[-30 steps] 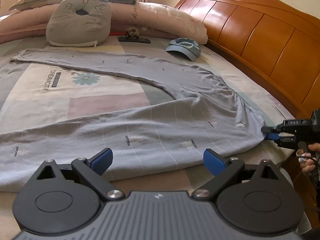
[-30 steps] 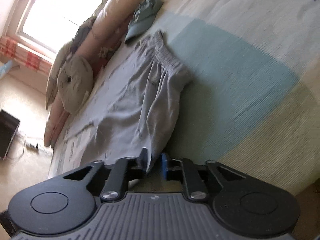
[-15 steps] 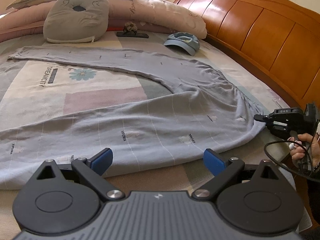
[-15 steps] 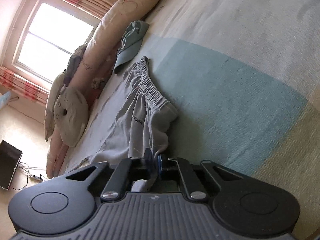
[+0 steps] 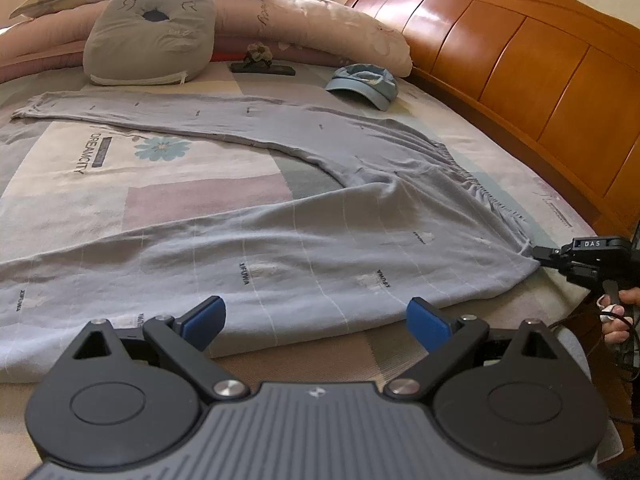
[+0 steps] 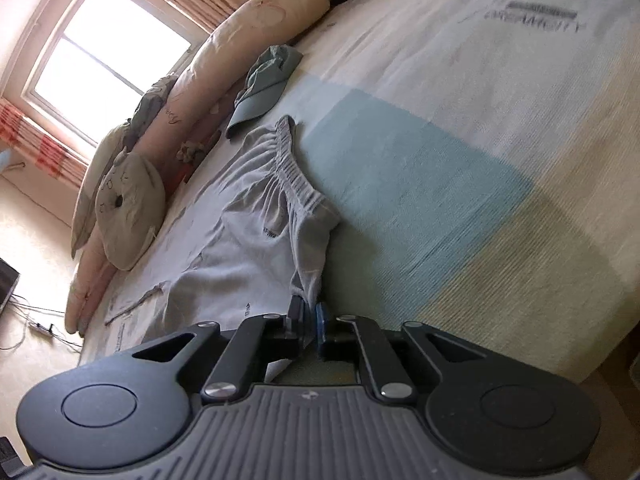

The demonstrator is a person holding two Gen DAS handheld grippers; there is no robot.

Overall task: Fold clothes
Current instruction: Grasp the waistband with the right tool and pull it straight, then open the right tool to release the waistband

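Note:
Grey-blue trousers point(image 5: 280, 248) lie spread on the bed, legs running left, elastic waistband point(image 5: 472, 178) at the right. My left gripper point(image 5: 316, 320) is open and empty, just short of the near leg's edge. My right gripper point(image 6: 309, 316) is shut on the near waistband corner; in the left wrist view it point(image 5: 538, 254) pinches that corner at the bed's right side. The trousers point(image 6: 248, 232) run away from the right gripper toward the pillows.
A patterned bedsheet point(image 5: 180, 200) covers the bed. A blue cap point(image 5: 364, 84) lies beyond the waistband. A grey cushion point(image 5: 148, 36) and long pink pillows point(image 5: 320, 24) line the far side. A wooden headboard point(image 5: 520, 64) runs along the right. A small dark object point(image 5: 262, 66) lies by the pillows.
The right gripper has stayed shut on the waistband corner and pulled it slightly, tightening the cloth. The left gripper has stayed open and shifted only a little.

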